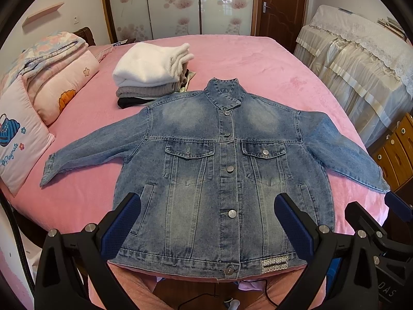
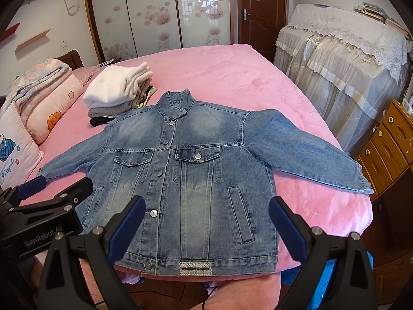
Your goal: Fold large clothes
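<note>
Jaws wide on both grippers, faded denim jacket (image 1: 222,170) flat, buttoned

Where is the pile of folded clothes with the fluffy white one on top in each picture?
Left wrist view: the pile of folded clothes sits upper left of centre, behind the denim jacket.
Right wrist view: the pile is further left, upper left.
Shared landmark: the jacket's collar, just right of the pile.
</note>
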{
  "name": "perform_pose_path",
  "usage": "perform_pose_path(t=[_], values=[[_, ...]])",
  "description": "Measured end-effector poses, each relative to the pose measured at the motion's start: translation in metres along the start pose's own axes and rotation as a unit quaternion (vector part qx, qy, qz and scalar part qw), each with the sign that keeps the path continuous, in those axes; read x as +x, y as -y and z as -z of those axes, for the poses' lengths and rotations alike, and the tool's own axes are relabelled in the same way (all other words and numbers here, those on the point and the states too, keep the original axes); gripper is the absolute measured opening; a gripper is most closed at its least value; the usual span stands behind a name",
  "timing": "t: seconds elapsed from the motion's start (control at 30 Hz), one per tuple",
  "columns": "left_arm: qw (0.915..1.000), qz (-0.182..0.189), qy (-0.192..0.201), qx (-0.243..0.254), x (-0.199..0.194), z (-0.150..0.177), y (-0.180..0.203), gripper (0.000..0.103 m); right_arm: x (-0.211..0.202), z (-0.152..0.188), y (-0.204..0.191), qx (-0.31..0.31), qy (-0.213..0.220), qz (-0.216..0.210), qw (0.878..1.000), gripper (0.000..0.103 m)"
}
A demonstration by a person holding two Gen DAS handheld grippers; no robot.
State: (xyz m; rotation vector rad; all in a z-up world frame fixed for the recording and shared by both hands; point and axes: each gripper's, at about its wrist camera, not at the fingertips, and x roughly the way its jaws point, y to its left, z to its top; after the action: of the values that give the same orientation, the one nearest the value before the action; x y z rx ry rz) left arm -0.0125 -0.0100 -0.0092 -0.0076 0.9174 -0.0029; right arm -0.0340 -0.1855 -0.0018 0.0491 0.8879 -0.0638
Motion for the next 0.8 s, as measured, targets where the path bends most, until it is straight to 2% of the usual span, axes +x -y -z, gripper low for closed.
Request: perform_pose_path(t=[0.4, 0.8], values=[[0.9999, -0.009, -0.009, 0.000, 0.012, -0.009, 0.005, 0.102, 0.020, -0.008, 0.007, 0.003, -0.010, -0.011, 1.000, 0.097], [0.9997, -0.005, -0.022, 0.007, 0.035, -0.032, 0.027, 0.102, 0.045, -0.016, 0.030, 0.021, -0.017, -0.013, 1.000, 0.097]])
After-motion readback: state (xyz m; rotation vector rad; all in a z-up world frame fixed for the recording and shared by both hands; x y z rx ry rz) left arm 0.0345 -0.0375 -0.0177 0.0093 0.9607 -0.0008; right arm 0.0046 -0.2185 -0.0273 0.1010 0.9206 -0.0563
